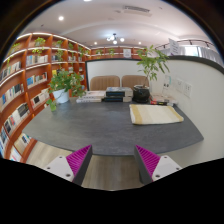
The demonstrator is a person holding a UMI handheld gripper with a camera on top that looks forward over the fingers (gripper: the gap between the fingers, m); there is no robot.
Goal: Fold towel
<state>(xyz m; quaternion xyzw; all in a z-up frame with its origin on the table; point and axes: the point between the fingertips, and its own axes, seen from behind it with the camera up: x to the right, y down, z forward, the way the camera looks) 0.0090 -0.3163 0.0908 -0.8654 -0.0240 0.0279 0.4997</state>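
The gripper (112, 162) hangs released above the near edge of the grey table (90, 130), its pink pads wide apart with nothing between them. The towel (155, 114) lies flat well beyond the fingers (spread out, likely ready for folding), so an approach comes first.

Recessed round ceiling lights (60, 18) cast even, moderately bright light over a long grey rectangular table (100, 128), whose matte top shows only soft sheen and faint shadows beneath the objects at its far end. Strong wide-angle distortion bows the tall orange wooden bookshelves (25, 85) left of the table, and detail beyond the table's far end softens.
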